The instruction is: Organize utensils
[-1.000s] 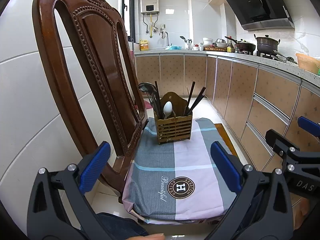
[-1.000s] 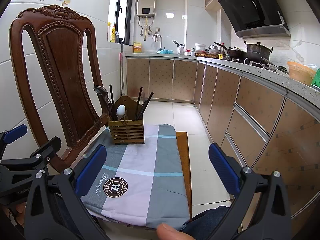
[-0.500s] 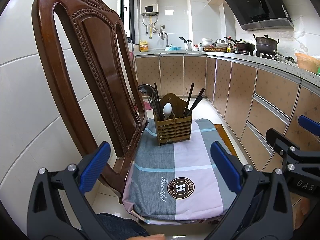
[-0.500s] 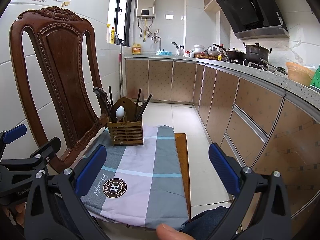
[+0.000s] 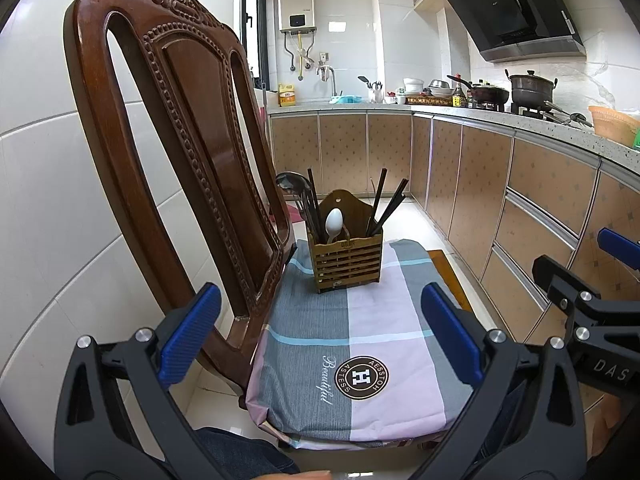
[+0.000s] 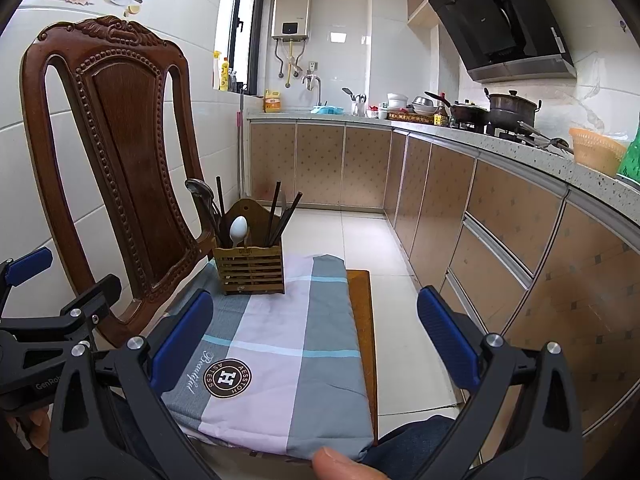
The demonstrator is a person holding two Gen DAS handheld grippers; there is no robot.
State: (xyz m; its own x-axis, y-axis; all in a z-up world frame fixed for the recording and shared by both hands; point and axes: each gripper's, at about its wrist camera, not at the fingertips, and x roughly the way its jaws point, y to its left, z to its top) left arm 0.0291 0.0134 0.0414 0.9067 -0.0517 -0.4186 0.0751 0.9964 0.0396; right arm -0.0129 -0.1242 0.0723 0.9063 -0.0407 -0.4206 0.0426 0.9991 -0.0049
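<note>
LEFT WRIST VIEW
Holder: one slatted wooden holder (image 5: 347, 256) stood upright at the far end of the cloth (image 5: 360, 344) on the chair (image 5: 188, 152) seat.
Utensils: one white spoon (image 5: 333, 222) in the middle, bowl up; one dark ladle (image 5: 293, 184) leaning left; about five dark chopsticks (image 5: 390, 208) sticking up, one by the ladle, the rest fanned on the right. Exact chopstick count hard to tell.
Left gripper (image 5: 318, 338): one, jaws wide open, blue pads well apart, nothing held, nothing touched; it hung over the near half of the cloth, well short of the holder.
Right gripper: one, seen at the right edge, side-on; jaw gap not readable from here.
Pots: two on the stove (image 5: 516, 90), far off on the counter.

RIGHT WRIST VIEW
Holder (image 6: 249, 270): one, same spot, far-left corner of the cloth (image 6: 288, 344), close to the chair (image 6: 116, 152) back.
Utensils: one spoon (image 6: 238, 228), one ladle (image 6: 200, 192), chopsticks (image 6: 282, 218) as above.
Right gripper (image 6: 314, 340): one, jaws wide open, empty, touching nothing, over the near part of the cloth.
Left gripper: at the left edge, side-on.
Thumb (image 6: 344, 464): one fingertip at the bottom edge, at the near rim of the cloth.
</note>
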